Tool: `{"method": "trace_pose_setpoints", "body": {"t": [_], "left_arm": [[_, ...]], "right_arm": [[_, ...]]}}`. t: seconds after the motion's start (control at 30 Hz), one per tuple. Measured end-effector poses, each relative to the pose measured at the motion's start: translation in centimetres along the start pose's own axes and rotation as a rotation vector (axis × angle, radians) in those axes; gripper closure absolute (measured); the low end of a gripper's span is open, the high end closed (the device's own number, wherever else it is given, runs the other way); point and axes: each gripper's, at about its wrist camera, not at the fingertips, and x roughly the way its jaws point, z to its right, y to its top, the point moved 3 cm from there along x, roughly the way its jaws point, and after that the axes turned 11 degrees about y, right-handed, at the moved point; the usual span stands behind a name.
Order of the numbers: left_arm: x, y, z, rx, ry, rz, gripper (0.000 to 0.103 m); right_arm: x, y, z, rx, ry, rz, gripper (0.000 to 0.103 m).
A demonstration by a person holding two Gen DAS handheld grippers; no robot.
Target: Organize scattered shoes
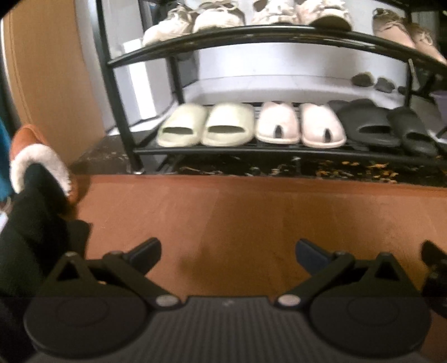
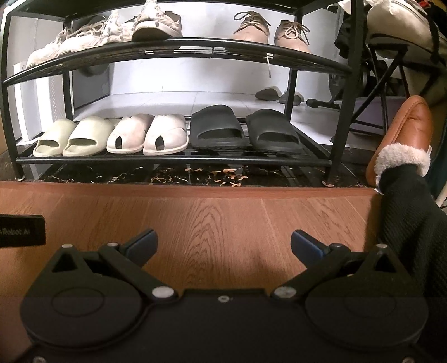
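A black metal shoe rack (image 1: 251, 36) (image 2: 173, 49) stands ahead. Its lower shelf holds a pale green pair of slides (image 1: 206, 124) (image 2: 72, 136), a white pair (image 1: 300, 125) (image 2: 148, 134) and a black pair (image 1: 385, 125) (image 2: 245, 128). The upper shelf holds white sneakers (image 1: 218, 16) (image 2: 106, 30) and tan lace-up shoes (image 2: 271, 30). My left gripper (image 1: 227, 251) is open and empty above the wooden floor. My right gripper (image 2: 222, 245) is open and empty too, short of the rack.
The person's feet in brown fur-lined slippers stand at the left (image 1: 36, 159) and at the right (image 2: 405, 139). A dark marble strip (image 2: 195, 174) runs under the rack. A folding stand (image 2: 377, 83) and grey slippers (image 2: 279, 95) lie behind the rack at right.
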Motion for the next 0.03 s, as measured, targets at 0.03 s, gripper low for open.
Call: {"method": "trace_pose_setpoints", "body": {"t": [0.03], "left_arm": [[-0.13,0.03,-0.07,-0.014,-0.026,0.001,0.001]], "right_arm": [[-0.01,0.02,0.00,0.000,-0.001,0.000,0.000]]}}
